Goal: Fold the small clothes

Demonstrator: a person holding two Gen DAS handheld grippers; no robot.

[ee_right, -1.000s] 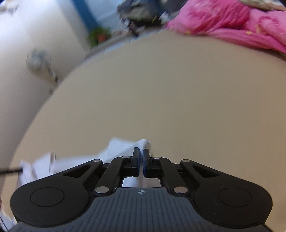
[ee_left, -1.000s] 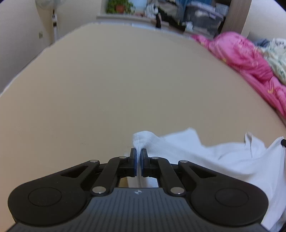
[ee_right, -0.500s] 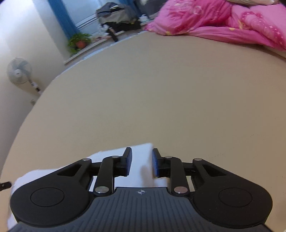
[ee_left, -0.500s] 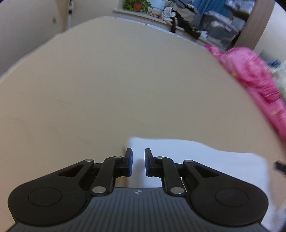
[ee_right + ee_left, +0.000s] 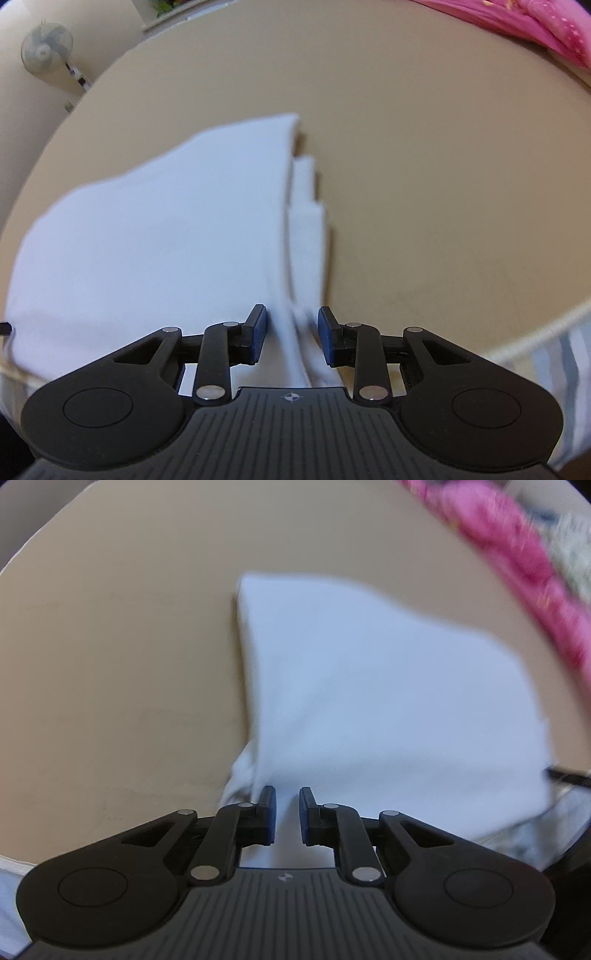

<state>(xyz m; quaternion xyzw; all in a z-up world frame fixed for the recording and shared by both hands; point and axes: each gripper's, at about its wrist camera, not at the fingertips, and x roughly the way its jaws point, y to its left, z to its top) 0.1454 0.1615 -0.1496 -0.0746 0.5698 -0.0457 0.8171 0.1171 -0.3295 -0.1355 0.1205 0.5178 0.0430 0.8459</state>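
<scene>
Two black two-finger grippers are hovering over one folded white cloth garment (image 5: 369,686) that is lying flat on a tan tabletop (image 5: 110,664). The left gripper (image 5: 287,819) is standing released over the garment's near left corner. The right gripper (image 5: 291,338) is standing released, straddling the stacked right edge (image 5: 306,221). Pink bedding (image 5: 535,22) is lying beyond.

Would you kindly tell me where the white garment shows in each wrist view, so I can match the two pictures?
Left wrist view: the white garment fills centre and right, reaching down between the open jaws.
Right wrist view: the white garment fills centre and left, its layered edge running down between the open jaws.
Shared landmark: the pink bedding, upper right in both.
</scene>
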